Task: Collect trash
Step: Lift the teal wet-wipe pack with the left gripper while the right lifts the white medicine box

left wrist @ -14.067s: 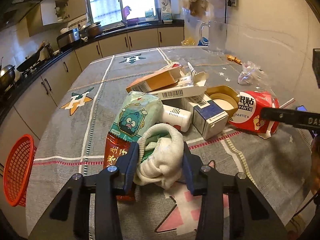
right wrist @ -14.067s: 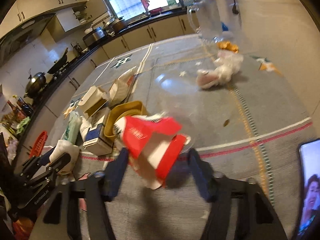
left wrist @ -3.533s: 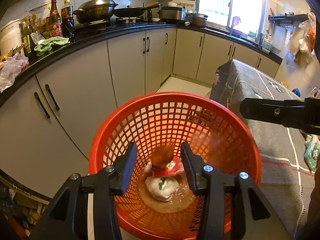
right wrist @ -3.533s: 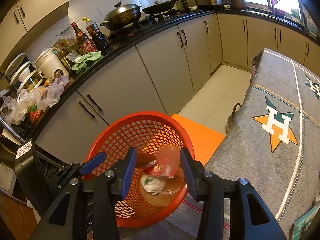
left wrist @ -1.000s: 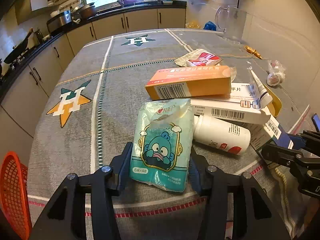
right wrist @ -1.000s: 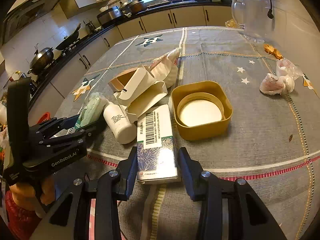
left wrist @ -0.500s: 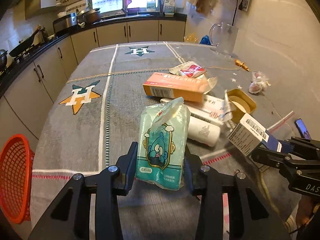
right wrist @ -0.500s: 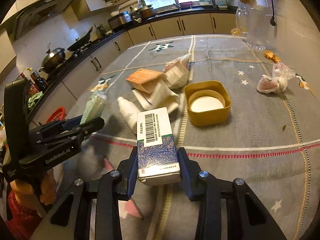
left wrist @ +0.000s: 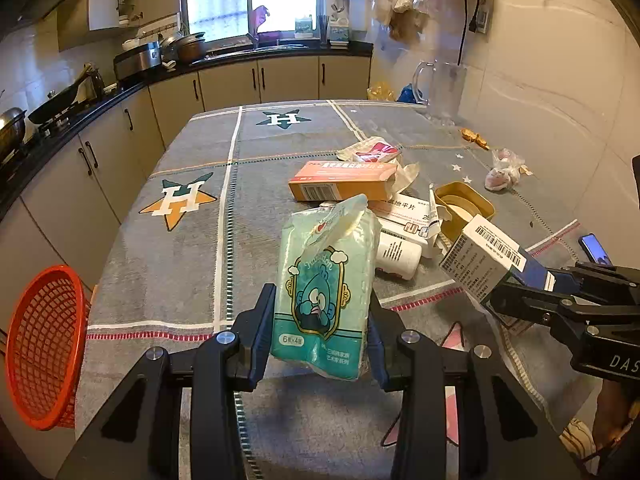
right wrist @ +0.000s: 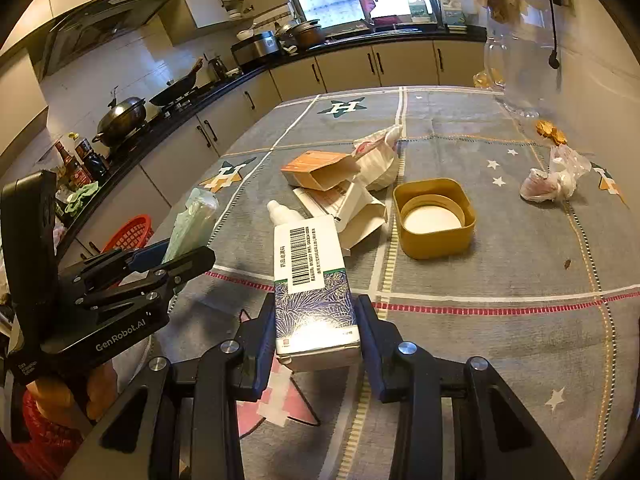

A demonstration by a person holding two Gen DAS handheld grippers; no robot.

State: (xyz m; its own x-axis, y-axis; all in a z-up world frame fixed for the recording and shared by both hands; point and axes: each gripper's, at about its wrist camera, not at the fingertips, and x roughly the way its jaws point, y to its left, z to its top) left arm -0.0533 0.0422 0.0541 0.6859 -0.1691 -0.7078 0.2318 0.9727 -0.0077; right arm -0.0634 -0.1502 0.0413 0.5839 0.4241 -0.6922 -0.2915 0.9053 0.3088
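left hand-held gripper clamping teal cartoon tissue pack; right hand-held gripper clamping barcoded blue-patterned box

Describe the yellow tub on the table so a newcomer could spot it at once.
Start at the grey star-print tablecloth and find the trash pile in its middle. On the pile's right edge sits the yellow tub, beside the opened white carton. It is the only open, square, rounded-cornered container there, showing a round white disc inside.
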